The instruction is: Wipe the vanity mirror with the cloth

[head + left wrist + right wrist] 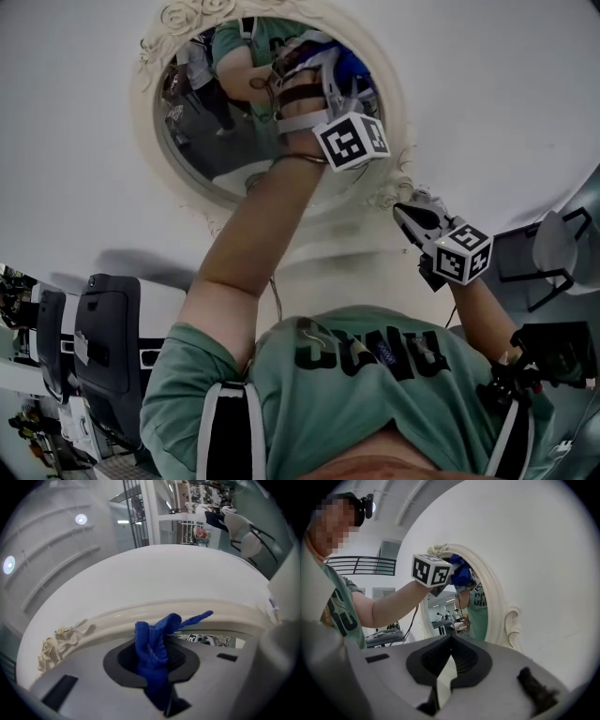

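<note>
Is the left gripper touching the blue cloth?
Touching. In the left gripper view, the left gripper is shut on the blue cloth, which sticks out between its jaws.

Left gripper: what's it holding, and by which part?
The left gripper pinches the blue cloth at a bunched fold, and its loose ends stick out past the jaws.

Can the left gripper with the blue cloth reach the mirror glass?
Probably yes. The left gripper holds the blue cloth right at the mirror frame, with the glass just beyond, and nothing seems to stand between them.
</note>
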`<state>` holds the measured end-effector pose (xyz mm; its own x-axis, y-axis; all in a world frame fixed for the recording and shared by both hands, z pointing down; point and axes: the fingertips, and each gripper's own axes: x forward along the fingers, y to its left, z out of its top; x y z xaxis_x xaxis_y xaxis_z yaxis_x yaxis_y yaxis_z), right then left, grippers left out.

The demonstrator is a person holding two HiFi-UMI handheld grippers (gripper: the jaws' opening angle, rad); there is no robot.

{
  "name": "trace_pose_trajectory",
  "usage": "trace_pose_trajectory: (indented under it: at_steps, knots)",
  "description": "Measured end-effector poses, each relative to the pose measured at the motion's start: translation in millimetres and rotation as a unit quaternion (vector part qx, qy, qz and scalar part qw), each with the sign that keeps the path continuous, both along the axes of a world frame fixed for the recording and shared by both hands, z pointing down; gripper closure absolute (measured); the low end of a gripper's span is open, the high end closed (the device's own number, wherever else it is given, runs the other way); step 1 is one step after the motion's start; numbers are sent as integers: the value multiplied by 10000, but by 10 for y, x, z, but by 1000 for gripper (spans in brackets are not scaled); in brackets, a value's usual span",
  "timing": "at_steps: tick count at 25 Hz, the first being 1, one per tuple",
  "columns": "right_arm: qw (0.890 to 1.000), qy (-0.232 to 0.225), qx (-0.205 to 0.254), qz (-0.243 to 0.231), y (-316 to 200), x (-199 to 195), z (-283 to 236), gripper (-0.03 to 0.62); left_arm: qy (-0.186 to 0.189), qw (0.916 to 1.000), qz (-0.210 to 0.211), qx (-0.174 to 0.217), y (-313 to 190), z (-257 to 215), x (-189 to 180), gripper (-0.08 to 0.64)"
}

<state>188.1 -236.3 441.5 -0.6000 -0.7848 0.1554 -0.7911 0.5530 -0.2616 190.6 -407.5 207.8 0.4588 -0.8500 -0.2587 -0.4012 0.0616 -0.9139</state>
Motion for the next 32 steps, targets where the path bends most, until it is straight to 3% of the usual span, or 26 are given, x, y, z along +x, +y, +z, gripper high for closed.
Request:
trace_pose_trajectory:
  at_steps: [3,6,8,10,13,14,16,18,22,25,27,29,32]
  knots:
    - [9999,-61,-130,90,51,79,99,584,-833,9964,113,128,115,654,274,489]
    - [9994,-130,-243,193,85,172,207,584,-1953,9803,295,74,229,1621,446,491]
    - [9992,-174,-304,217,111,196,282,584,-2960,9550,203,43,264,2411,328,491]
    - [9989,-206,-366,210,107,199,343,584,-3940,9191,3,-65,251,3199,-9,491]
    - [9985,-226,-455,196,78,203,407,584,-4830,8731,-347,-561,174,4103,-792,492]
    - [9985,-220,-470,185,73,199,417,584,-4970,8633,-512,-714,140,4250,-1077,494]
    - [9986,-190,-469,131,44,164,407,584,-5009,8545,-747,-1153,81,4387,-1582,495]
    - [9988,-151,-453,56,7,79,375,584,-4780,8570,-714,-1789,70,4421,-1908,497]
    - [9993,-65,-364,-103,-6,-132,235,584,-3957,8764,-624,-2674,187,4299,-2071,482]
    - [9995,5,-215,-228,-18,-278,93,584,-2659,9015,-544,-3371,446,4064,-2145,477]
    - [9994,29,-182,-285,-8,-370,62,584,-1525,9108,-409,-3815,701,3891,-2294,476]
    - [9991,22,-223,-348,33,-466,82,584,-258,9013,-192,-4320,1008,3712,-2483,476]
    - [9985,-18,-320,-440,114,-587,153,584,1593,8624,-2,-4806,1366,3494,-2798,474]
